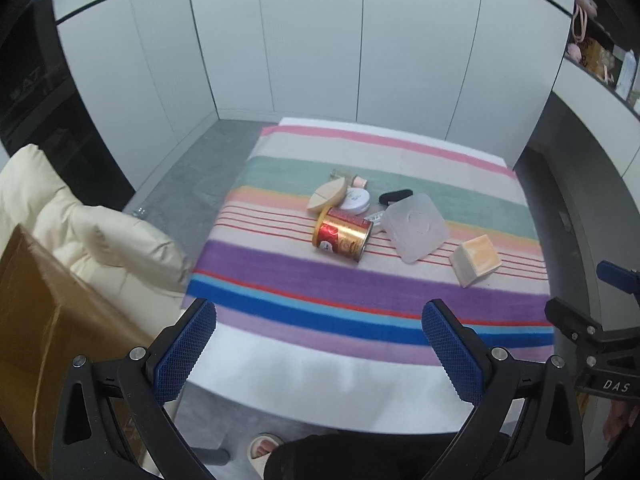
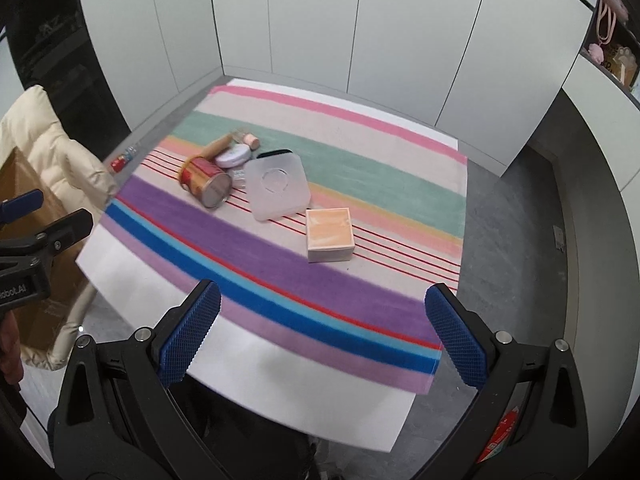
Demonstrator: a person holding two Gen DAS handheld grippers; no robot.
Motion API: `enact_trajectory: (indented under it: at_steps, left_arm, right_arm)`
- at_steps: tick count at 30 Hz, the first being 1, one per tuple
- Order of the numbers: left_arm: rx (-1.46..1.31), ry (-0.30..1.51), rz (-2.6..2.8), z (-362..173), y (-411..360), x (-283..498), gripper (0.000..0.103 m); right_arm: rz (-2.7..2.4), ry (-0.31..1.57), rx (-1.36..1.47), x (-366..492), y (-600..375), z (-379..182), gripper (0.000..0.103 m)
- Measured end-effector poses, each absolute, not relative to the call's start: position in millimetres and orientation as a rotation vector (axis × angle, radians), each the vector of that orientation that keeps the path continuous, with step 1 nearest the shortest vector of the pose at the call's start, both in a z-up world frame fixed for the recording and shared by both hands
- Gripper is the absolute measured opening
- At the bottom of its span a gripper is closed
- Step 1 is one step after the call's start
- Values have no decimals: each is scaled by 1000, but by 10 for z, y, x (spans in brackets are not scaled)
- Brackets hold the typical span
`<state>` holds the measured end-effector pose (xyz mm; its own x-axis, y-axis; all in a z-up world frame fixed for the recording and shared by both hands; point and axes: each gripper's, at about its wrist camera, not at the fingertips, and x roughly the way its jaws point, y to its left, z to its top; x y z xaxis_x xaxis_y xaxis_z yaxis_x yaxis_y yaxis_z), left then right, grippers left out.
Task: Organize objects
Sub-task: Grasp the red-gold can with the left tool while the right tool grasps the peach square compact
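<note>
White table [image 2: 320, 412]; striped cloth [image 2: 304, 276] on top, carrying can [image 2: 206, 182], box [image 2: 330, 234].

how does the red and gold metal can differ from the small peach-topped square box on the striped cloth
The red and gold metal can is a cylinder lying on its side; the peach-topped square box is a flat-sided block sitting flat on its base. The can is shiny and printed, the box matte and plain. The can lies in the cluster beside the translucent plastic lid; the box sits apart, nearer the right gripper. Both rest on the striped cloth, ungripped.
</note>
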<state>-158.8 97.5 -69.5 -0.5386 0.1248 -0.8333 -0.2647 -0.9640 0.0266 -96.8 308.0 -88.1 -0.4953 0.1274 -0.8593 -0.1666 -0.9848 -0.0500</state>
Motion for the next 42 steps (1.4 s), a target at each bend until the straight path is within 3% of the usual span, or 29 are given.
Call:
enact_trajectory:
  at_steps: [15, 24, 28, 33, 36, 38, 42]
  left_arm:
    - [-1433, 347, 2471, -1561, 1342, -2314, 103]
    - [-1461, 315, 2427, -1952, 1342, -2699, 97]
    - [-1426, 336, 2385, -1986, 1444, -2810, 94]
    - [-1434, 333, 2324, -2048, 1555, -2921, 79]
    - [-1478, 325, 2287, -2118, 1554, -2954, 66]
    - [-1530, 285, 2263, -2156, 1530, -2980, 64]
    - [-1516, 292, 2284, -2069, 1527, -2936, 62]
  right_arm:
    - [2508, 114, -1602, -1700, 3369, -1729, 103]
    - [2480, 126, -1673, -1987, 3406, -2164, 99]
    - [2449, 169, -1696, -2069, 3459, -2279, 94]
    - [2454, 197, -1720, -2160, 3457, -2332, 86]
    - [2464, 233, -1737, -2176, 3442, -2346, 72]
    - [2449, 227, -1771, -2178, 3424, -2364, 56]
    - [2456, 244, -1771, -2137, 3416, -2311, 55]
